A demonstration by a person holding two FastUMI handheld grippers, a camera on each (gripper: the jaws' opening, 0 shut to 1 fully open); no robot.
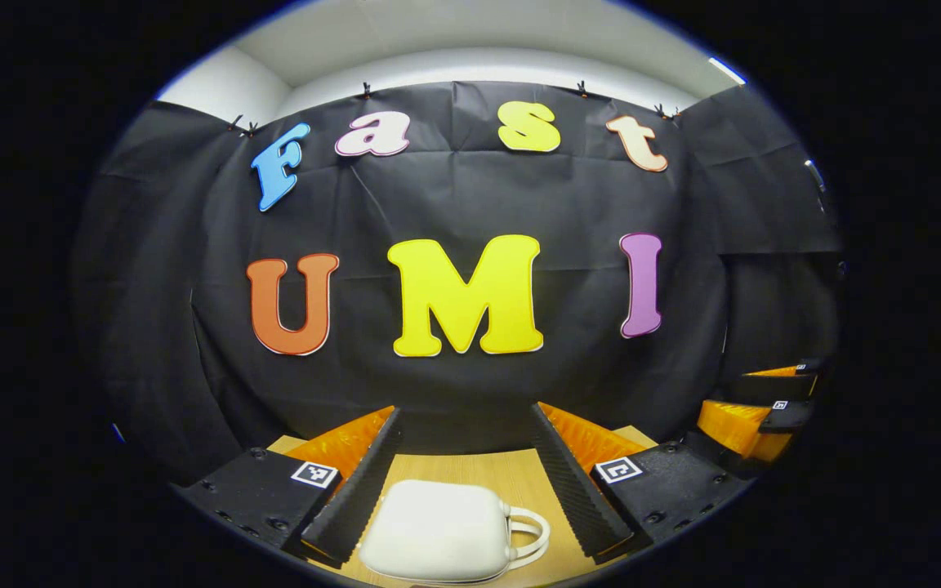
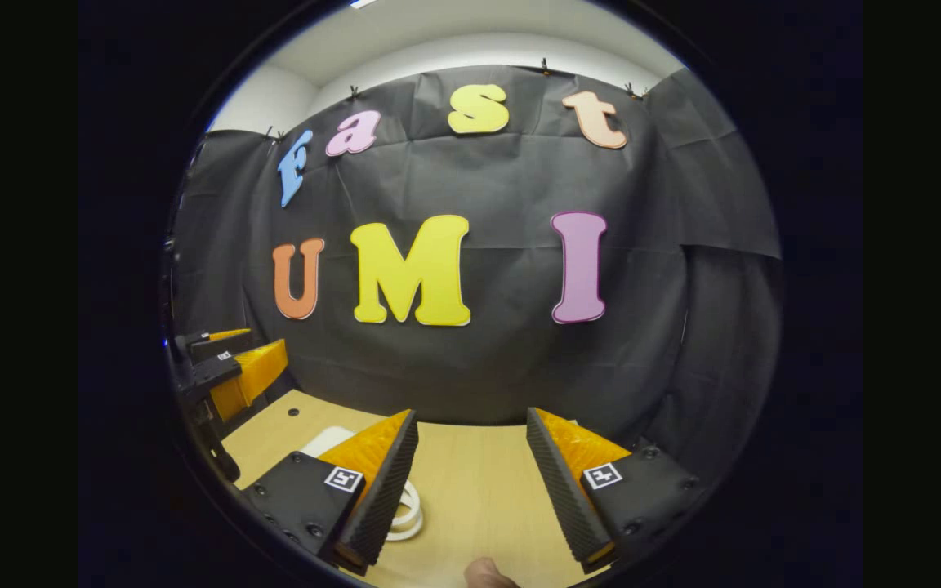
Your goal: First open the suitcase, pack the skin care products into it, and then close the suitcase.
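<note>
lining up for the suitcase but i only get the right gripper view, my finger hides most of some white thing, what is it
observer: In the left gripper view it shows whole: the suitcase, a white case lying flat on the wooden table.
operator: open or closed
observer: Closed, lid down. Its looped handle points to the right side of that view.
operator: wheres the left gripper
observer: The left gripper is open above the suitcase, which shows between its two fingers. I cannot tell whether either finger touches it.
</note>
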